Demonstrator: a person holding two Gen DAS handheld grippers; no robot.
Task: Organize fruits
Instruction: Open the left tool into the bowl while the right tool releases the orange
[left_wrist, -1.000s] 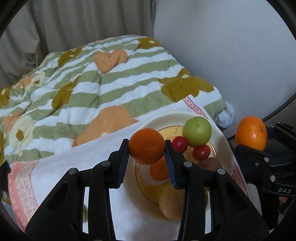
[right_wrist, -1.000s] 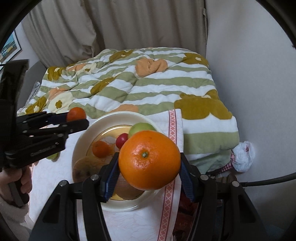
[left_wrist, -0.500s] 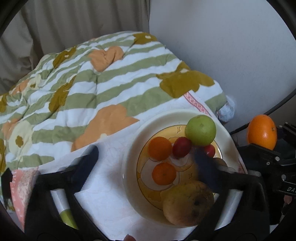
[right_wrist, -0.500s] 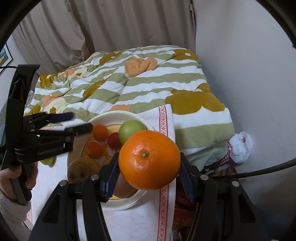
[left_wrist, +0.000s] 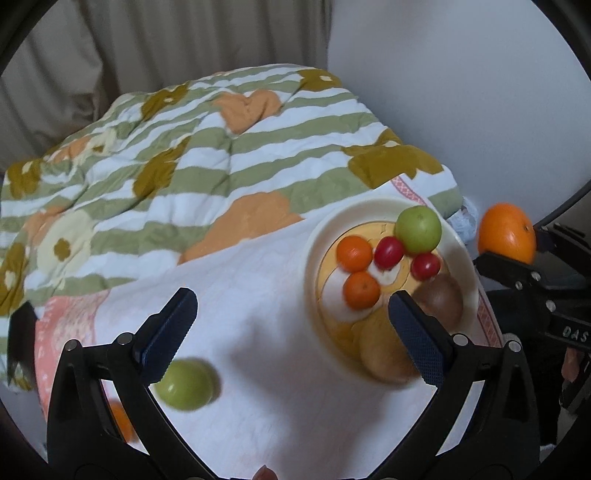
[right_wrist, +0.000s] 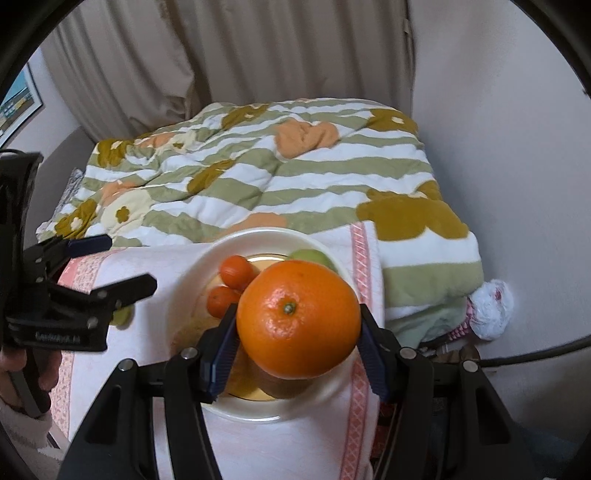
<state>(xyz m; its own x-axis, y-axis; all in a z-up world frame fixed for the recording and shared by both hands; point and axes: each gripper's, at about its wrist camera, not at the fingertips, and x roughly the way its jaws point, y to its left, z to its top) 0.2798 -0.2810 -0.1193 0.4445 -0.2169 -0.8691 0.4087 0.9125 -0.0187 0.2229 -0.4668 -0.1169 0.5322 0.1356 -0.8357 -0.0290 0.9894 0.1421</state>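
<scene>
Now, near the bench's left edge, a round green fruit (left_wrist: 184, 384) lies on the white cloth (left_wrist: 266, 332) under the left gripper (left_wrist: 291, 332), whose jaws have sprung wide and empty after dropping a small orange mandarin (left_wrist: 354, 253) onto the cream plate (left_wrist: 467, 273). Rightward, the right gripper (right_wrist: 297, 354) holds a large glossy orange (right_wrist: 298, 318) over that plate, likely next to go down.

A striped floral quilt (right_wrist: 280, 184) lies before beige curtains (right_wrist: 229, 55); a framed picture (right_wrist: 18, 99) hangs left.
</scene>
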